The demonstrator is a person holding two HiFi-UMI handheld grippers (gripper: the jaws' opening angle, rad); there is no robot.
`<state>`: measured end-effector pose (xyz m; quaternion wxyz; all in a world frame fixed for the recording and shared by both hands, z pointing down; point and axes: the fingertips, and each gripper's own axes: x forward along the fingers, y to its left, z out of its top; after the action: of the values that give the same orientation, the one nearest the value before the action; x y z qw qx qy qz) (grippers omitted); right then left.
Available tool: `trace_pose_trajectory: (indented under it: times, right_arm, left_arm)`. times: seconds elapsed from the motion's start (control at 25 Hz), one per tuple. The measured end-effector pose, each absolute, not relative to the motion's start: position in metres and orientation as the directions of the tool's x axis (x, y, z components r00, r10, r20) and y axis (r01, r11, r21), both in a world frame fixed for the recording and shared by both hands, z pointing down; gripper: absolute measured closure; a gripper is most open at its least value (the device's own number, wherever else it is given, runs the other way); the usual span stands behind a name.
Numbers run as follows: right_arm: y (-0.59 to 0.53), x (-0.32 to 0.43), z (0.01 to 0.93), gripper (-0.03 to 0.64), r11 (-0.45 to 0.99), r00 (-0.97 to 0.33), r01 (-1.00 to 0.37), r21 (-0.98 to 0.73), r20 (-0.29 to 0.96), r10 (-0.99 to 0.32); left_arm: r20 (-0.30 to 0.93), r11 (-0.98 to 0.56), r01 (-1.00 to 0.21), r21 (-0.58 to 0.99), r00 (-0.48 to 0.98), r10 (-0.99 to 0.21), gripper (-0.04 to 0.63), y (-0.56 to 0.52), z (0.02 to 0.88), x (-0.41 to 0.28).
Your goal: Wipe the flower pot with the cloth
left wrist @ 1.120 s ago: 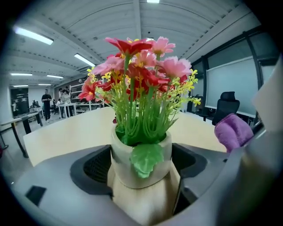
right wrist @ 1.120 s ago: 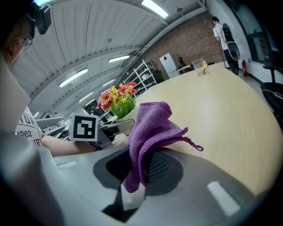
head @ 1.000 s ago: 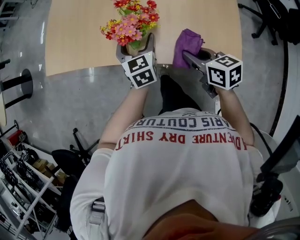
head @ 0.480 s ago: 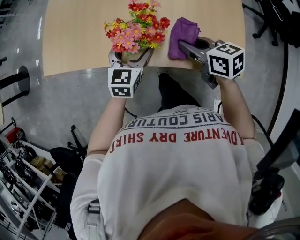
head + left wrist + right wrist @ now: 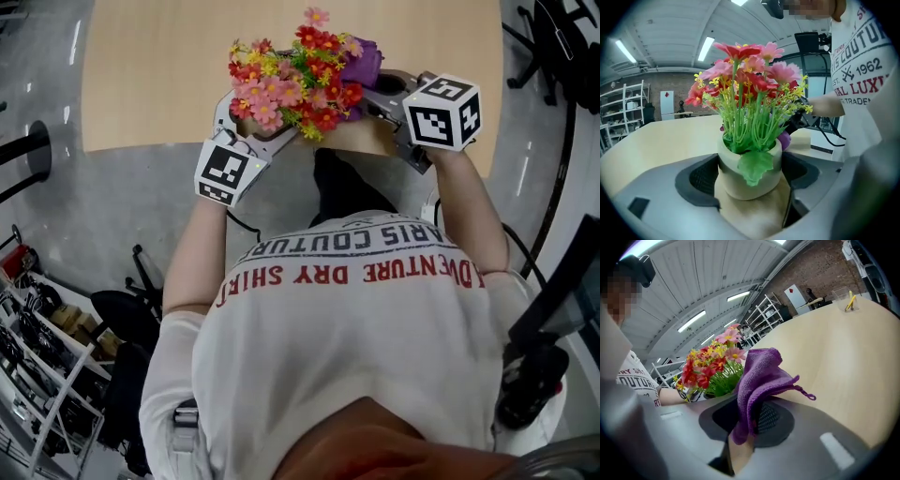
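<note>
The left tool (image 5: 750,174) is gripping the flower pot (image 5: 732,182), its jaws standing wide with the dark pads pressing on the pot's two sides. The pale round pot is sitting upright between them in the left gripper view, with a green leaf (image 5: 754,169) drooping over its front rim. The red, pink and yellow flowers (image 5: 295,80) are spreading out above it and hiding the pot itself from the head view. There the bunch is hanging over the near edge of the wooden table (image 5: 159,75), just in front of the person's chest. The right tool (image 5: 749,422) is pinching the purple cloth (image 5: 761,373), its jaws pressing together on a bunched fold while the rest is puffing up above them and one corner is trailing to the side. In the head view the cloth (image 5: 364,64) is lying just beside the flowers, on their right, but no view is showing whether it is touching the pot.
</note>
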<state>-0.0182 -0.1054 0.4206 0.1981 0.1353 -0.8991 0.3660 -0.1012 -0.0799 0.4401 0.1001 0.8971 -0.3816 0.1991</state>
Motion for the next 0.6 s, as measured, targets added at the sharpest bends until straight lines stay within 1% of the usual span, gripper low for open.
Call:
trace_pose_trajectory:
  times: [0.36, 0.44, 0.52, 0.6]
  right_arm:
    - [-0.116, -0.035, 0.439, 0.565, 0.695, -0.87, -0.354, -0.626, 0.493, 0.001]
    - [-0.118, -0.035, 0.45, 0.565, 0.7, -0.843, -0.375, -0.608, 0.538, 0.015]
    - [-0.12, -0.034, 0.465, 0.565, 0.726, -0.793, -0.409, -0.553, 0.609, 0.017]
    - [-0.122, -0.033, 0.473, 0.565, 0.744, -0.763, -0.422, -0.519, 0.646, 0.018]
  left_arm:
    - [0.414, -0.691, -0.722, 0.036, 0.64, -0.648, 0.166, -0.084, 0.441, -0.103]
    - [0.413, -0.696, -0.717, 0.033, 0.644, -0.644, 0.166, -0.084, 0.443, -0.104]
    - [0.415, -0.698, -0.715, 0.029, 0.644, -0.643, 0.166, -0.084, 0.442, -0.106]
    - [0.412, -0.697, -0.717, 0.026, 0.643, -0.646, 0.166, -0.086, 0.44, -0.106]
